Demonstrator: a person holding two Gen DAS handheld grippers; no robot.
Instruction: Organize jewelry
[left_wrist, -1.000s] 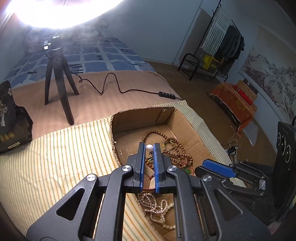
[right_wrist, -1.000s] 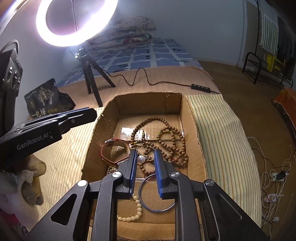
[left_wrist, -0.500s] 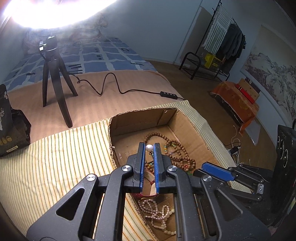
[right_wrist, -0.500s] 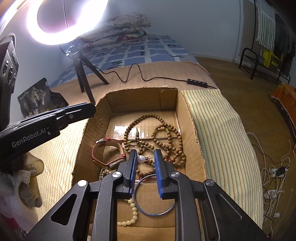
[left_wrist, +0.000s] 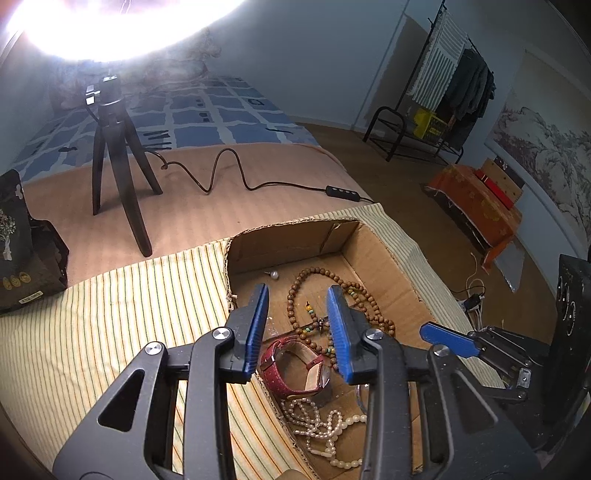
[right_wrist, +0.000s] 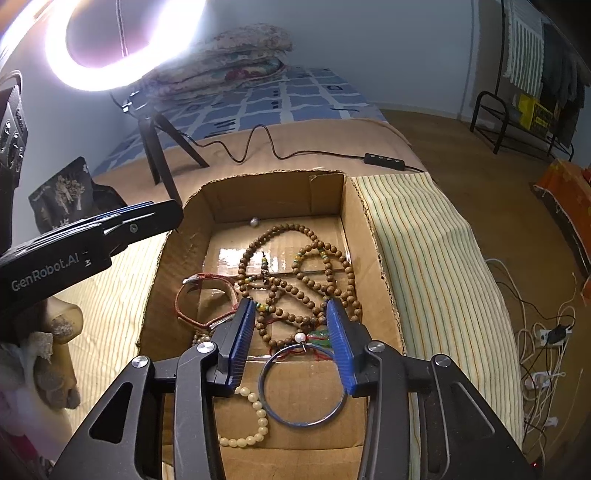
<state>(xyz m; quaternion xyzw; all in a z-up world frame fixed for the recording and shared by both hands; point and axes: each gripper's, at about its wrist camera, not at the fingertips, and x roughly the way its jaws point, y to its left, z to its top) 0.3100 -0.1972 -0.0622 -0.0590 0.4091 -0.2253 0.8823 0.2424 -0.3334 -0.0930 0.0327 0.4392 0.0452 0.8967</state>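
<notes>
The left gripper (left_wrist: 298, 317) is seen with its blue-padded jaws parted to a moderate gap; they have just been opening, and nothing is pressed between them. The small white pearl bead on a short pin (left_wrist: 274, 274) now lies loose on the floor of the open brown cardboard box (left_wrist: 384, 254), ahead of the left jaws and slightly to their left, close to the far wall. It is well apart from the pads.

The right gripper (right_wrist: 291, 334) is likewise parted by a moderate gap, its jaws also having just been opening, with nothing clamped. Framed between and below its pads is a second white pearl bead (right_wrist: 300, 336), resting where a thin blue-grey metal hoop (right_wrist: 301, 384) meets a red cord; bead and hoop lie flat on the box floor, beneath the pads, not touching them.

Farther out, a long strand of brown wooden beads (right_wrist: 295, 266) is looped across the middle of the box, a red leather-strap watch (left_wrist: 291, 369) lies just beneath the left jaws, and a cream bead bracelet (right_wrist: 255, 417) sits at the near edge.

Both grippers are pitched steeply downward over the box, side by side. The right one is judged nearer to the hoop and its pearl, the left nearer to the far pearl.
</notes>
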